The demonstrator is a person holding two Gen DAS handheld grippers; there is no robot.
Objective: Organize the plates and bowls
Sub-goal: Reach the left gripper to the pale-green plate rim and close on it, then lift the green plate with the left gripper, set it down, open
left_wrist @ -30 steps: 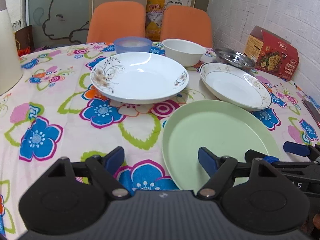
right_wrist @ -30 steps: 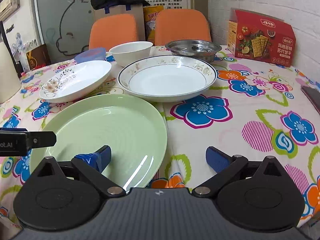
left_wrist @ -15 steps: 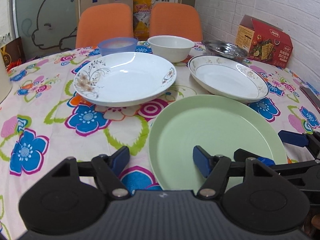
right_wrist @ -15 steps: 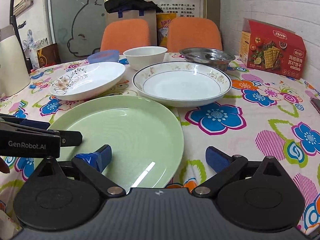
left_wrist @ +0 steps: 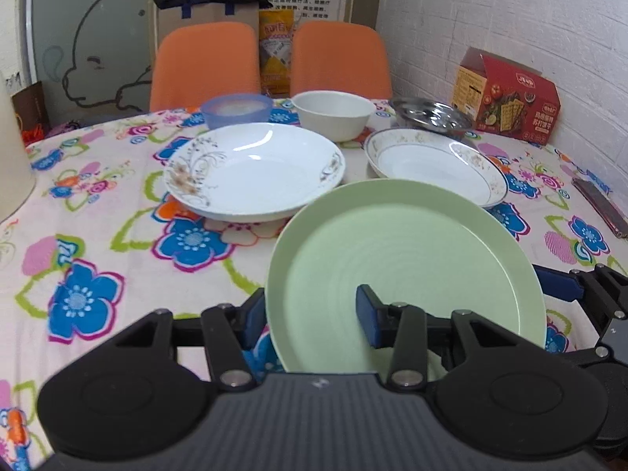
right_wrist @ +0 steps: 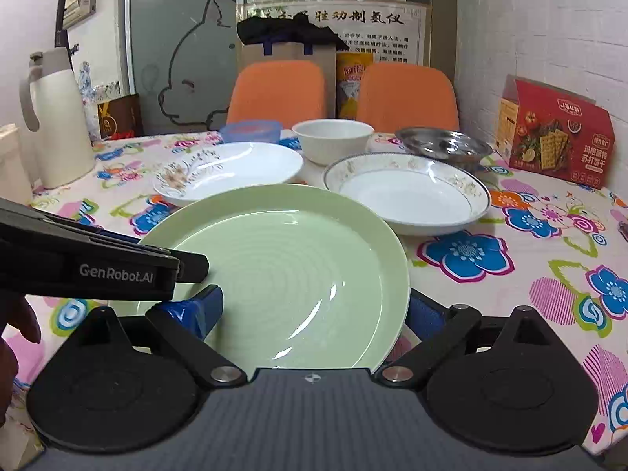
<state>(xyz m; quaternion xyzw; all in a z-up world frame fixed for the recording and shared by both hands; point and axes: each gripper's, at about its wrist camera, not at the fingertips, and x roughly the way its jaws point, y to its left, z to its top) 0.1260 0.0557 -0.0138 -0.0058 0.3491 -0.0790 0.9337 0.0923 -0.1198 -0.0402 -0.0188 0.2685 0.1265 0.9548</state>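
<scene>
Change since a second ago: both grippers have closed in on the green plate (left_wrist: 404, 259), whose near edge now looks tilted up off the table (left_wrist: 98, 235).
Left gripper (left_wrist: 310, 314): jaws part-way closed across the plate's left rim, one blue pad (left_wrist: 367, 320) over the plate's face, the other outside the rim; whether they clench it, I cannot tell.
Right gripper (right_wrist: 314, 310): jaws straddle the plate's right rim the same way; a firm grip cannot be told.
Green plate: nearest dish, in front of the floral white plate (left_wrist: 255, 170) and the gold-rimmed plate (left_wrist: 435, 165), its far edge overlapping both in view.
Behind them: blue bowl (left_wrist: 235, 110), white bowl (left_wrist: 333, 114), steel dish (left_wrist: 431, 114).
Writing: "GenRobot.AI" in white on the left gripper's side in the right wrist view.
Cracker box (right_wrist: 557, 133): red, Chinese lettering, by the brick wall.
Poster (right_wrist: 333, 19): Chinese headline, too small to read surely.
Thermos (right_wrist: 59, 117): white, far left.
</scene>
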